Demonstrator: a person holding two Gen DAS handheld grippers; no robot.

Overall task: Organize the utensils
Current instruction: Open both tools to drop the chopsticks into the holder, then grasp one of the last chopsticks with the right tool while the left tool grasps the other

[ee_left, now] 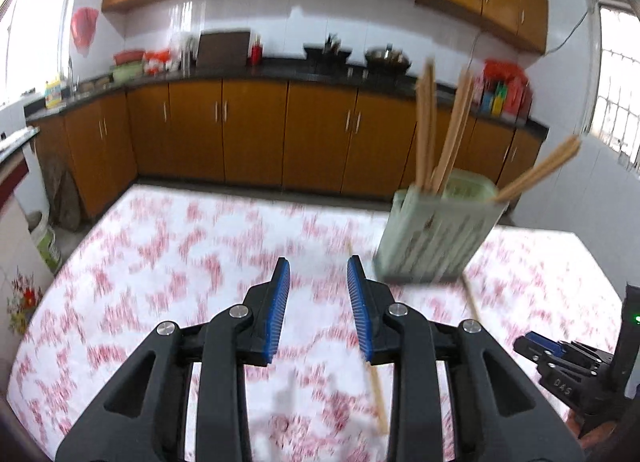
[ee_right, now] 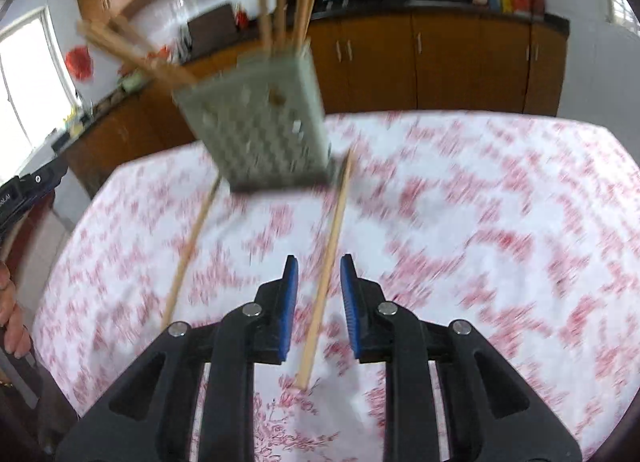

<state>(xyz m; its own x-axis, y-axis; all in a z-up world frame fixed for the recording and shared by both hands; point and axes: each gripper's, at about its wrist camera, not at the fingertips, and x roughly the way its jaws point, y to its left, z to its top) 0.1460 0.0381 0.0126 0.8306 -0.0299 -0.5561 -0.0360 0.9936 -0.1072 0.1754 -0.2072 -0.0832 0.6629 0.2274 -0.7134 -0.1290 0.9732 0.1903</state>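
A pale green slotted utensil holder (ee_left: 436, 234) stands on the flowered tablecloth with several wooden chopsticks (ee_left: 426, 134) sticking out of it. Two loose chopsticks lie on the cloth in front of it. My left gripper (ee_left: 318, 262) is open with nothing between its blue pads; one loose chopstick (ee_left: 376, 390) runs under its right finger. My right gripper (ee_right: 319, 259) is also open, hovering over the other loose chopstick (ee_right: 326, 278), which lies in the gap between its pads without touching them. The holder (ee_right: 264, 126) sits just beyond. Both views are motion-blurred.
The second loose chopstick (ee_right: 192, 246) lies to the left in the right wrist view. The table (ee_right: 500, 222) has a red-and-white flowered cloth. Brown kitchen cabinets (ee_left: 240, 130) and a dark counter stand behind. A person's hand (ee_right: 12, 314) shows at the left edge.
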